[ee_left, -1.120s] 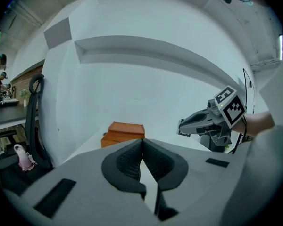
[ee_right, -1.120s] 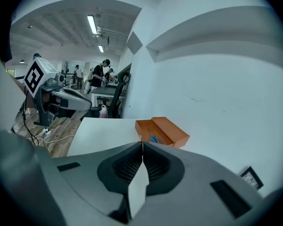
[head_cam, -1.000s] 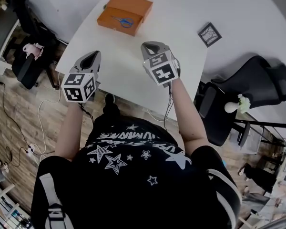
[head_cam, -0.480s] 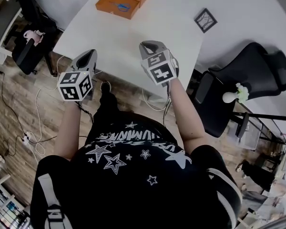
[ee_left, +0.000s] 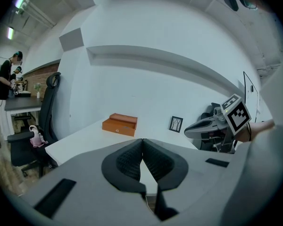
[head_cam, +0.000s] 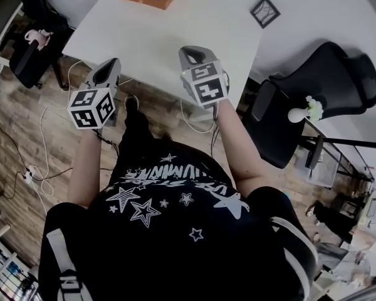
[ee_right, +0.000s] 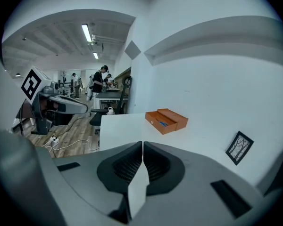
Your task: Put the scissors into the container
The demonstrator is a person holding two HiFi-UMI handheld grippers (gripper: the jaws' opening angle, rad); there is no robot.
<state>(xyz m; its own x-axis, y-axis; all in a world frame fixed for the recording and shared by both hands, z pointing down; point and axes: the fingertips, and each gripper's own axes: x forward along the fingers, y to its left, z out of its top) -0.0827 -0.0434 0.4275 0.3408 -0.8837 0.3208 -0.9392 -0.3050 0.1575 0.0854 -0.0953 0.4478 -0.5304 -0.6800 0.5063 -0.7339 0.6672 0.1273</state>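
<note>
The scissors (ee_right: pixel 163 122) already lie inside the open orange container (ee_right: pixel 179 121) at the far end of the white worktop (head_cam: pixel 175 24). The task therefore looks finished, and the next move, as I judge it, calls for nothing beyond keeping clear. The left gripper (head_cam: pixel 109 69) and right gripper (head_cam: pixel 190 54) are held out level by the near edge, well apart from the container. Both point toward the far side, each with jaws pressed together on nothing.

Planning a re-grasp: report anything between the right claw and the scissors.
Nothing visible. Only bare white table lies between the shut right claw and the scissors, which lie in the open orange box.
</note>
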